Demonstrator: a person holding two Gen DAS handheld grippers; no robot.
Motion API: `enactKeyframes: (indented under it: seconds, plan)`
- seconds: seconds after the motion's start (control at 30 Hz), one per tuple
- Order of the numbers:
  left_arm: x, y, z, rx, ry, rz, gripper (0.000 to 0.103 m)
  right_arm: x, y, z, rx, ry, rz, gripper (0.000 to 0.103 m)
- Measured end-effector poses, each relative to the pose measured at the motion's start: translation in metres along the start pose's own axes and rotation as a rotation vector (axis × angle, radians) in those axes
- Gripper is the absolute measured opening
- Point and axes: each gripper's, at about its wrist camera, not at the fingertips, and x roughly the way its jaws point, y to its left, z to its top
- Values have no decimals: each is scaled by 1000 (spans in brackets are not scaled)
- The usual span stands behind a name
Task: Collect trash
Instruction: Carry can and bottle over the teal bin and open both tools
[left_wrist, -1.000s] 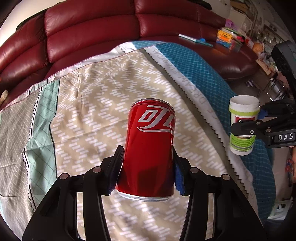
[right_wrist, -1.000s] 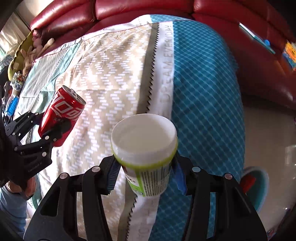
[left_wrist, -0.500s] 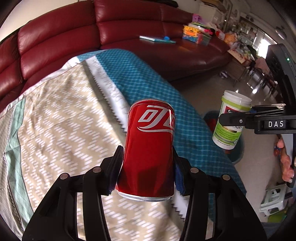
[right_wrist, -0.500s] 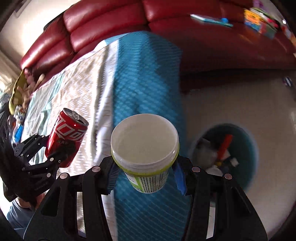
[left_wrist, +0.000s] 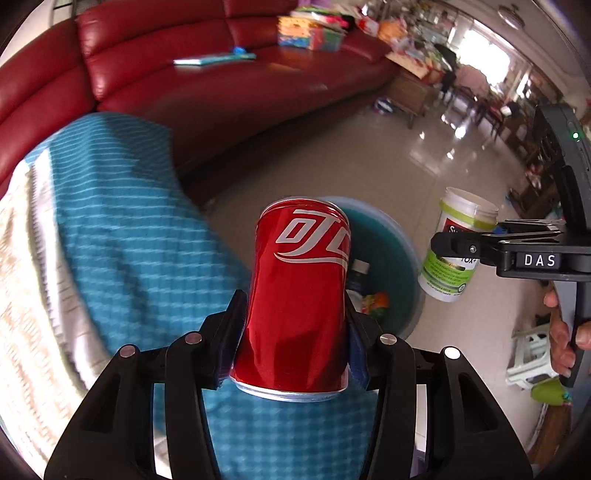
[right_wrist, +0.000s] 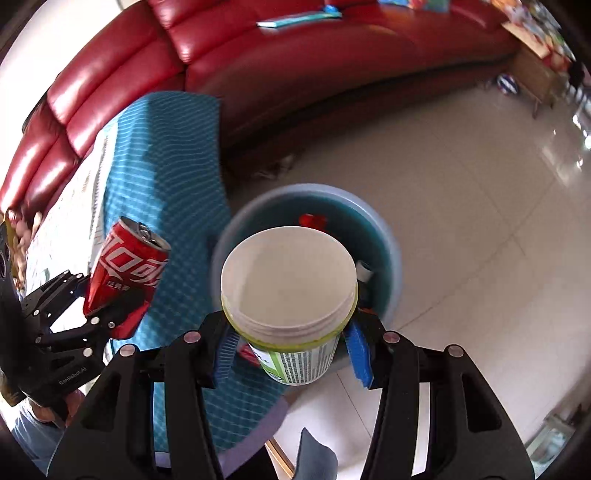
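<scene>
My left gripper is shut on a red soda can, held upright over the table's blue-clothed edge; the same can shows at the left of the right wrist view. My right gripper is shut on a white tub with a green label, and that tub appears at the right of the left wrist view. A blue round bin stands on the floor right below the tub, with a few pieces of trash inside. In the left wrist view the bin sits just behind the can.
The table under a blue and beige cloth ends at the left of the bin. A dark red sofa runs behind it, with a book and toys on the seat. Pale tiled floor spreads to the right. A small stool stands at far right.
Both grippers have swung from above the tablecloth past its blue edge to the floor side. The bin has come into view beneath the tub and behind the can. Both grips are unchanged.
</scene>
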Motion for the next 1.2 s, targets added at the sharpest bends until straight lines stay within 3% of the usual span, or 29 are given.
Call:
enactKeyframes:
  seconds: [0.2,0.43,0.67,0.73,1.0,1.2]
  plan:
    - [46,-26,21,30,46,-34,51,20,-30,-3,48,42,-6,49]
    - [84,-35,38,32,85,-10,66,38,-43,-3,63,89,0,49]
    - [77,-16,27,9,77,5,89,58,-40,0,48,140,19,50]
    - [72,-12,23,5,71,11,93,66,-38,-1,61,166,41,58]
    - [50,-12,9,25,40,35,97,60,-36,-3,75,149,31,74]
    - [25,-12,-6,-1,-2,49,99,47,-32,-12,68,134,29,78]
